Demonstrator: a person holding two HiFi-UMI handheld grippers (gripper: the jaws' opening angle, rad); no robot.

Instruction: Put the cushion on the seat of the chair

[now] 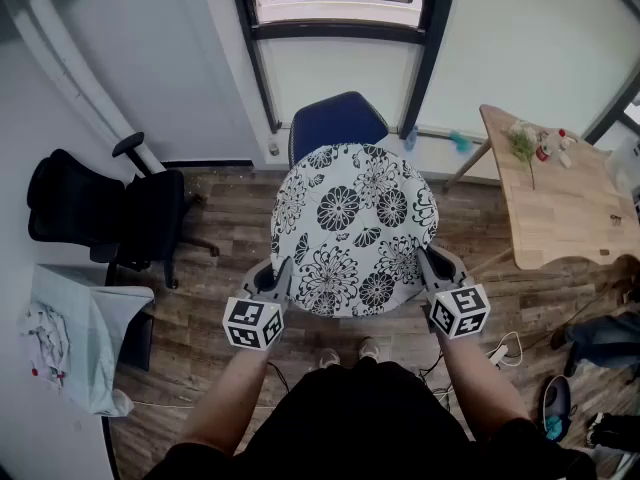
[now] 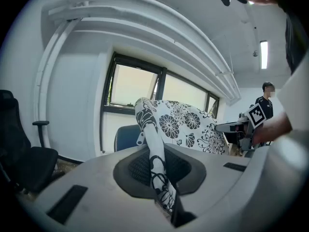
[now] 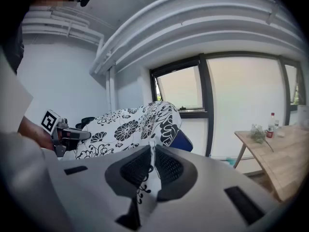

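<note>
A round white cushion (image 1: 355, 230) with black flowers hangs in the air between my two grippers, held out in front of me. My left gripper (image 1: 272, 286) is shut on the cushion's left edge; in the left gripper view the fabric (image 2: 157, 170) runs pinched between the jaws. My right gripper (image 1: 436, 273) is shut on the right edge, and its own view shows the cloth (image 3: 148, 175) squeezed between the pads. Behind and under the cushion stands the blue chair (image 1: 336, 121), only its top showing; its seat is hidden by the cushion.
A black office chair (image 1: 110, 213) stands at the left by the wall. A wooden table (image 1: 560, 190) with small bottles and a plant is at the right. A white-covered stand (image 1: 85, 343) sits at the lower left. Cables (image 1: 505, 348) lie on the floor near my feet.
</note>
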